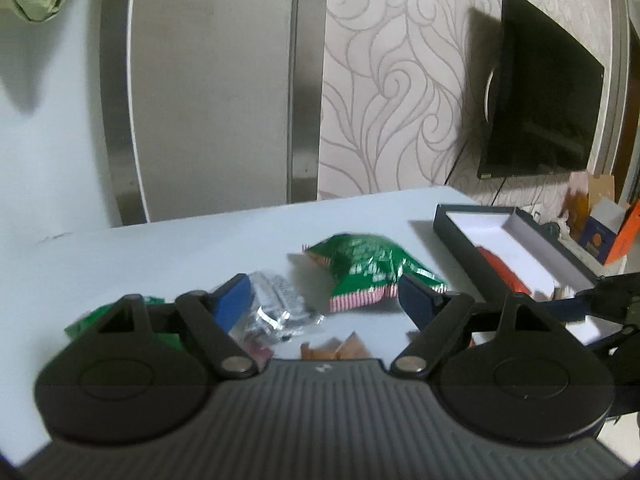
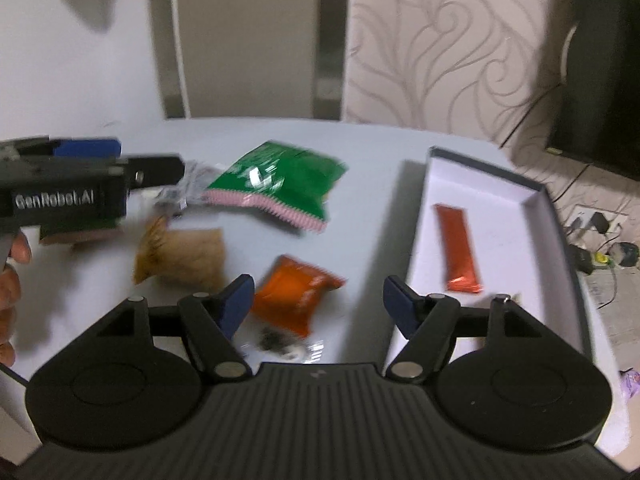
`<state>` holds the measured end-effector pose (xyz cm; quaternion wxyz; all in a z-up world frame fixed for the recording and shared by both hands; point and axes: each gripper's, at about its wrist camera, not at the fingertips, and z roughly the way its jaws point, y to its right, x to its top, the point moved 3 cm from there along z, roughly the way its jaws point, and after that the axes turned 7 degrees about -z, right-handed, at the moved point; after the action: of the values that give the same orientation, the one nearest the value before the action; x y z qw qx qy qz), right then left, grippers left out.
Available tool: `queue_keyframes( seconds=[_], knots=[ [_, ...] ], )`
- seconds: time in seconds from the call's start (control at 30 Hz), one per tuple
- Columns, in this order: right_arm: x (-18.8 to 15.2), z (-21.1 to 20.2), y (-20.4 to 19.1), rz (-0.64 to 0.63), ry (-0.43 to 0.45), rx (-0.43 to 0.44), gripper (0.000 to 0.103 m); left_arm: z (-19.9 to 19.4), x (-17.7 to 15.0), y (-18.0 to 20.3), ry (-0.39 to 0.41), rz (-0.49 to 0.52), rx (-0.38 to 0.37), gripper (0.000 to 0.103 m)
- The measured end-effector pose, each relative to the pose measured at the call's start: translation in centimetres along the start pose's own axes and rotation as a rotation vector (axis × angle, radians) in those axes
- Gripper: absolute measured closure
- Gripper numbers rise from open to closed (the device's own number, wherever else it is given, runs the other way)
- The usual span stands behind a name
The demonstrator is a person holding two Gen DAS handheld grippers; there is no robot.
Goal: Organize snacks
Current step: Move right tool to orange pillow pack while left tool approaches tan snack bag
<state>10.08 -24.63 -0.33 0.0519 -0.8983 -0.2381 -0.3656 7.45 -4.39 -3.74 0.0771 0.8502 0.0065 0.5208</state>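
Several snacks lie loose on the pale table (image 2: pixel 372 152). A green bag with a pink striped edge (image 2: pixel 276 184) (image 1: pixel 368 268) lies in the middle, with a silver packet (image 2: pixel 188 188) (image 1: pixel 276 304) to its left. Nearer are a tan pouch (image 2: pixel 184 256) and an orange packet (image 2: pixel 296 296). My right gripper (image 2: pixel 320 300) is open above the orange packet, not touching it. My left gripper (image 1: pixel 324 300) (image 2: pixel 152 158) is open and empty, hovering over the silver packet. A dark box with a white inside (image 2: pixel 536 196) (image 1: pixel 532 220) holds an orange-red stick pack (image 2: pixel 458 252).
A small clear packet with dark bits (image 2: pixel 280 344) lies at the near table edge. A hand (image 2: pixel 12 280) holds the left gripper's handle. A black TV (image 1: pixel 548 100) hangs on the patterned wall. Cartons (image 1: pixel 600 232) and cables (image 2: pixel 600 232) clutter the floor beyond the box.
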Motion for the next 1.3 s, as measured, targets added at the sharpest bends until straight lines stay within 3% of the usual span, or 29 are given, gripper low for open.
queue_keyframes(
  seconds=[0.2,0.37,0.57,1.17,1.3],
  knots=[
    [-0.3,2.0,-1.7,0.022,-0.054,0.009,0.027,0.2,-1.9,0.2,-0.074,0.106,-0.037,0.021],
    [-0.2,3.8,-1.6,0.036,-0.093,-0.007,0.027,1.6,-3.1,-0.6,-0.14,0.083,-0.068,0.02],
    [-0.2,5.1,-1.1,0.032,-0.112,-0.008,0.027,3.6,-3.9,-1.1,-0.185,0.064,-0.047,0.021],
    [-0.5,6.7,-0.5,-0.022,-0.137,-0.008,0.027,4.8,-4.3,-1.4,-0.195,0.06,-0.066,0.021],
    [-0.5,6.8,-0.2,-0.034,-0.125,0.001,0.035,5.4,-4.2,-0.8,-0.223,0.068,-0.101,0.034]
  ],
)
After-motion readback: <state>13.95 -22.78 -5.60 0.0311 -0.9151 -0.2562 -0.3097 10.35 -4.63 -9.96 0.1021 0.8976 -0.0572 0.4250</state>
